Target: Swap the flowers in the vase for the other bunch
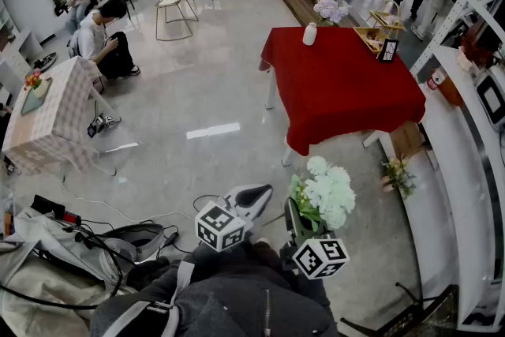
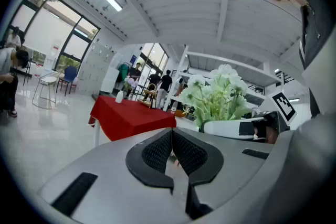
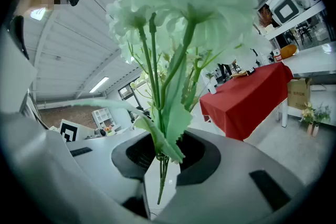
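White flowers (image 1: 325,193) sit pinched by their stems in our right gripper (image 3: 164,157), near us; our left gripper (image 2: 171,150) has jaws pressed together, empty. We see the vase (image 1: 309,34) far off on the red table (image 1: 347,99).

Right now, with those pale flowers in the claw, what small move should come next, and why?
Probably carry the white bunch toward the red table. The right claw grips its stems, while the vase there stands far off and still holds lilac flowers. The left claw is shut and empty.
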A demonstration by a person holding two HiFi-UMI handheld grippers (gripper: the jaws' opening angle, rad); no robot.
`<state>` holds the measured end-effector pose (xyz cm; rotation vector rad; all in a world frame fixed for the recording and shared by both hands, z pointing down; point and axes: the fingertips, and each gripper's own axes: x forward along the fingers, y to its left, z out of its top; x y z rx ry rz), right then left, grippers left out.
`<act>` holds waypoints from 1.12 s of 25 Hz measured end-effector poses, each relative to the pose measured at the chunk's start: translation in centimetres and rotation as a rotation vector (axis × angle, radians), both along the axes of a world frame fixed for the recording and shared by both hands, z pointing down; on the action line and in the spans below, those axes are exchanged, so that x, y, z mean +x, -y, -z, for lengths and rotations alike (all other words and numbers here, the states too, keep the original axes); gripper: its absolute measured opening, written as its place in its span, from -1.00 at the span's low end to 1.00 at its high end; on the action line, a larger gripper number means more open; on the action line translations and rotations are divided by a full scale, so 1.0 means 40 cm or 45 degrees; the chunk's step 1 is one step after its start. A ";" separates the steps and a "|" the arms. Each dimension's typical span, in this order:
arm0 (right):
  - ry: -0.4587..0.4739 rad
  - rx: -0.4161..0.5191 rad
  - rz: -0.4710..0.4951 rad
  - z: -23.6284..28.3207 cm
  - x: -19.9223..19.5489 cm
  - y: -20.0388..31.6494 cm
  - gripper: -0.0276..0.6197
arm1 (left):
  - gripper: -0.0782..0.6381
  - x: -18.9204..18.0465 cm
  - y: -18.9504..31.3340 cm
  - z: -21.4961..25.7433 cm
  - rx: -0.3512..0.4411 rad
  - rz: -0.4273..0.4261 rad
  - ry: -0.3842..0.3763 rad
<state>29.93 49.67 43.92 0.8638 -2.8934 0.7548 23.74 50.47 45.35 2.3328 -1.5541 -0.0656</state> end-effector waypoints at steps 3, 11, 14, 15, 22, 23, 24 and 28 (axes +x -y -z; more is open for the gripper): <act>-0.011 0.004 -0.009 -0.006 0.018 -0.017 -0.66 | -0.75 0.019 -0.020 -0.006 0.002 -0.004 -0.010; 0.021 -0.030 -0.057 -0.033 0.067 -0.014 -0.66 | -0.75 0.050 -0.033 -0.040 -0.006 0.003 -0.024; 0.020 -0.027 -0.054 -0.040 0.080 -0.010 -0.66 | -0.75 0.065 -0.027 -0.048 -0.001 0.001 -0.020; 0.020 -0.026 -0.053 -0.042 0.083 -0.008 -0.66 | -0.75 0.070 -0.025 -0.050 0.000 -0.001 -0.018; 0.002 -0.022 -0.036 -0.040 0.098 0.018 -0.66 | -0.75 0.097 -0.005 -0.042 0.010 0.000 -0.012; 0.002 -0.017 -0.034 -0.036 0.099 0.025 -0.66 | -0.75 0.098 0.002 -0.041 0.010 0.003 -0.014; 0.003 -0.014 -0.035 -0.033 0.099 0.033 -0.66 | -0.75 0.099 0.010 -0.041 0.010 0.005 -0.014; -0.002 -0.019 -0.041 -0.036 0.098 0.068 -0.66 | -0.76 0.096 0.043 -0.044 0.009 0.007 -0.014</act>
